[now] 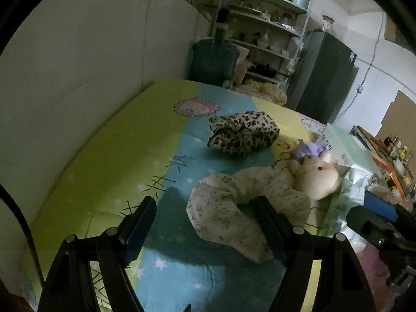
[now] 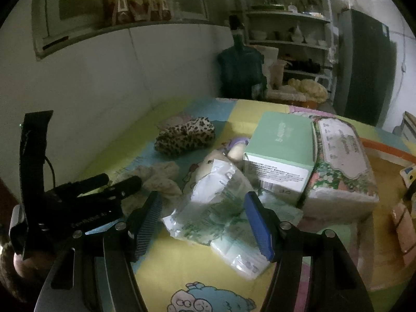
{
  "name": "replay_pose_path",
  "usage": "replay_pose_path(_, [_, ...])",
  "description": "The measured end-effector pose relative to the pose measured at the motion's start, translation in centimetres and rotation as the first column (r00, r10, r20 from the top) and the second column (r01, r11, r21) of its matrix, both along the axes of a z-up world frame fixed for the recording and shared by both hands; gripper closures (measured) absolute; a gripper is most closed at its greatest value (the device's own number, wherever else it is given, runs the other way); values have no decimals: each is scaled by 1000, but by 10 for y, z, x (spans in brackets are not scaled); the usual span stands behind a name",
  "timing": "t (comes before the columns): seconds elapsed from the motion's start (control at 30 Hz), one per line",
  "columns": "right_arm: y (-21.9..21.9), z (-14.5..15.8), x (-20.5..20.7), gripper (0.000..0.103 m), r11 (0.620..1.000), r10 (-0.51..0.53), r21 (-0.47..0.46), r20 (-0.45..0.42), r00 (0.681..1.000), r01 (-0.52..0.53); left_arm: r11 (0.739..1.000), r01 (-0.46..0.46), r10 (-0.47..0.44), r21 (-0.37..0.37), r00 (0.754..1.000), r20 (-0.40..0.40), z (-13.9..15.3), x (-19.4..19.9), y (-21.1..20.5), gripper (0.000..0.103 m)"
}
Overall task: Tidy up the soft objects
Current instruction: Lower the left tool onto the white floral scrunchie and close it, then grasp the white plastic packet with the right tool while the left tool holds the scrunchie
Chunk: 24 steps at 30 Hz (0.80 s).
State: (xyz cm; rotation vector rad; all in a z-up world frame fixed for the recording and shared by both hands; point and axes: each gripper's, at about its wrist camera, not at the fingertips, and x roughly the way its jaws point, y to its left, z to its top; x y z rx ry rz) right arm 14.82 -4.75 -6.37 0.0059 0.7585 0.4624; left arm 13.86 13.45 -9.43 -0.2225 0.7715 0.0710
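A cream plush toy in a flowered cloth [image 1: 234, 208] lies on the bright bedspread [image 1: 104, 156], its head [image 1: 322, 179] to the right. Farther back rests a leopard-print bundle [image 1: 241, 132]. My left gripper [image 1: 205, 205] is open just above the plush's body, with the right finger over the cloth and nothing clamped. In the right wrist view my right gripper [image 2: 202, 200] is open over a crumpled white-green plastic pack [image 2: 208, 208], which sits between its fingers without the pads pressing it. The left gripper [image 2: 98, 189] shows at the left there, near the plush [image 2: 161, 179].
A green box [image 2: 280, 150] and a flowered tissue pack [image 2: 340, 171] sit right of the plastic pack. A wall [image 1: 78, 65] runs along the bed's left side. A water jug [image 1: 213, 62], shelves [image 1: 262, 31] and a dark fridge [image 1: 325, 78] stand beyond the bed.
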Motion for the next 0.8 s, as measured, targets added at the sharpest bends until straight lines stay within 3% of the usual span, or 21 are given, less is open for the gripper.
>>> replay_pose_path(0.4, [4, -8, 8, 36, 1000, -27, -7, -25, 999, 27, 1000, 1, -2, -4, 999, -47, -5, 4, -1, 29])
replay_pose_path(0.5, [5, -8, 8, 36, 999, -36, -15, -27, 999, 35, 1000, 6, -6, -12, 999, -37, -4, 2, 0, 50])
replay_pose_path(0.57, [5, -8, 9, 36, 999, -41, -22, -32, 999, 40, 999, 16, -18, -39, 999, -31, -6, 1, 1, 70])
replay_pose_path(0.6, [5, -10, 8, 36, 999, -40, -22, -35, 999, 40, 999, 20, -21, -45, 999, -29, -6, 2, 1, 73])
replay_pose_path(0.67, [4, -11, 9, 36, 999, -46, -23, -43, 998, 45, 997, 37, -39, -68, 999, -27, -7, 2, 1, 89])
replay_pose_path(0.7, [3, -12, 9, 36, 999, -51, -22, -48, 998, 50, 997, 39, -41, -72, 999, -25, -7, 1, 1, 90])
replay_pose_path(0.73, [2, -13, 9, 39, 998, -54, -19, -55, 997, 53, 996, 45, -46, -79, 999, -22, -7, 1, 1, 93])
replay_pose_path(0.77, [1, -13, 10, 54, 998, -57, -14, -61, 997, 56, 995, 50, -52, -83, 998, -22, -7, 1, 0, 95])
replay_pose_path(0.8, [0, -14, 10, 59, 998, -61, -15, -64, 996, 61, 995, 53, -55, -87, 998, -17, -7, 0, 0, 95])
